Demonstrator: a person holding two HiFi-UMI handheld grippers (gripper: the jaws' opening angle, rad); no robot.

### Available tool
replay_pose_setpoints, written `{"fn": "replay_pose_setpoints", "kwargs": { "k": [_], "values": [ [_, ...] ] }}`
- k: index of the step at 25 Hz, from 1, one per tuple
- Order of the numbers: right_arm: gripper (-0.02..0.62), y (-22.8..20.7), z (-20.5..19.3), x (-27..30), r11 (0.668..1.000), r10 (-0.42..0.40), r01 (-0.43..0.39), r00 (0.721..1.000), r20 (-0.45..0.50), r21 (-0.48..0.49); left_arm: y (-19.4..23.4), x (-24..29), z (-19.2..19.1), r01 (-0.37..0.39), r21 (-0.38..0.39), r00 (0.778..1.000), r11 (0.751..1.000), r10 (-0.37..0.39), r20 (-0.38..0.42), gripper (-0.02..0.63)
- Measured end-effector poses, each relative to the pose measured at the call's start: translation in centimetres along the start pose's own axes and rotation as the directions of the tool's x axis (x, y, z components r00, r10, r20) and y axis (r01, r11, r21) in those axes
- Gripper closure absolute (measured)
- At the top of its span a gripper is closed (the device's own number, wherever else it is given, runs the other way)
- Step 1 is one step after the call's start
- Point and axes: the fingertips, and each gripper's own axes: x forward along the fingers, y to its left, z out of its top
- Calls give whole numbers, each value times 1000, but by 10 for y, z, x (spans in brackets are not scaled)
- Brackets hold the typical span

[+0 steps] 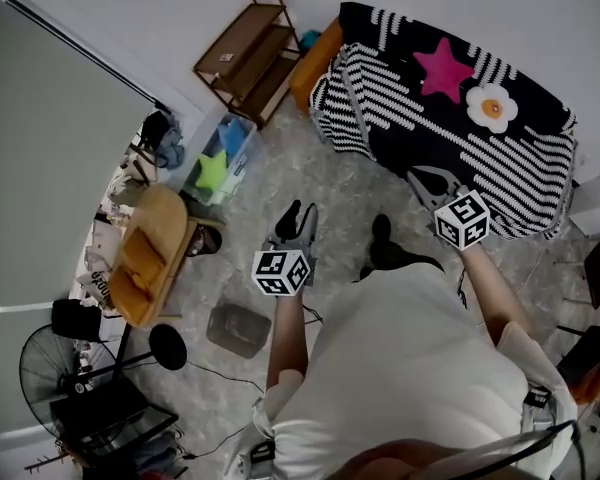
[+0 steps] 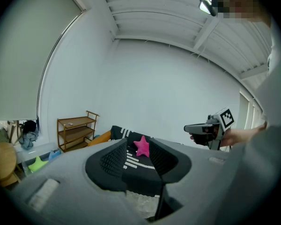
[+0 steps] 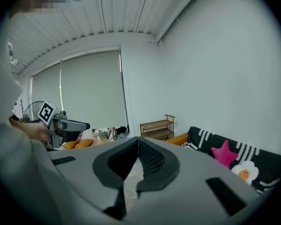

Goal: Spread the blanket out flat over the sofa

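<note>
Well, from the head view the black-and-white blanket (image 1: 430,108) lies draped over the sofa (image 1: 315,63) at the upper right of the frame. Its pink star (image 1: 442,68) and white flower (image 1: 492,108) face up, and a striped edge hangs down the front toward the floor (image 1: 320,178). The left claw (image 1: 297,213) hangs mid-frame over the floor, well apart from the blanket. The right claw (image 1: 427,178) shows against the blanket's lower edge, centre right. Over to the left gripper view: jaws standing apart with nothing between them. Through the gap, well off, the blanket (image 2: 131,162) sits at frame centre, with a wooden shelf (image 2: 76,132) to the left and the right claw (image 2: 189,128) out at the right. And the right gripper view: jaws together at the tips, gripping nothing. The blanket (image 3: 234,159) lies on the sofa at lower right, apart from the jaws, and the left claw (image 3: 85,124) is at the left.
</note>
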Motion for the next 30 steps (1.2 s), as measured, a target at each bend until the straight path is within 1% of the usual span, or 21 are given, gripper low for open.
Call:
{"fn": "replay_pose_setpoints", "kwargs": {
  "k": [4, 14, 25, 30],
  "values": [
    [592, -12, 1, 17, 1000, 6, -6, 1000, -14, 5, 12, 14, 3, -13, -11, 1000, 1000, 13, -7, 451],
    [592, -49, 12, 73, 1000, 16, -16, 999, -36, 8, 46, 68, 16, -15, -28, 1000, 999, 15, -21, 451],
    [592, -112, 30, 151, 998, 52, -51, 997, -64, 20, 86, 153, 42, -20, -28, 998, 999, 19, -54, 451],
    [592, -152, 38, 180, 998, 57, -55, 996, -72, 18, 103, 196, 53, -34, -34, 998, 999, 31, -60, 452]
  ]
}}
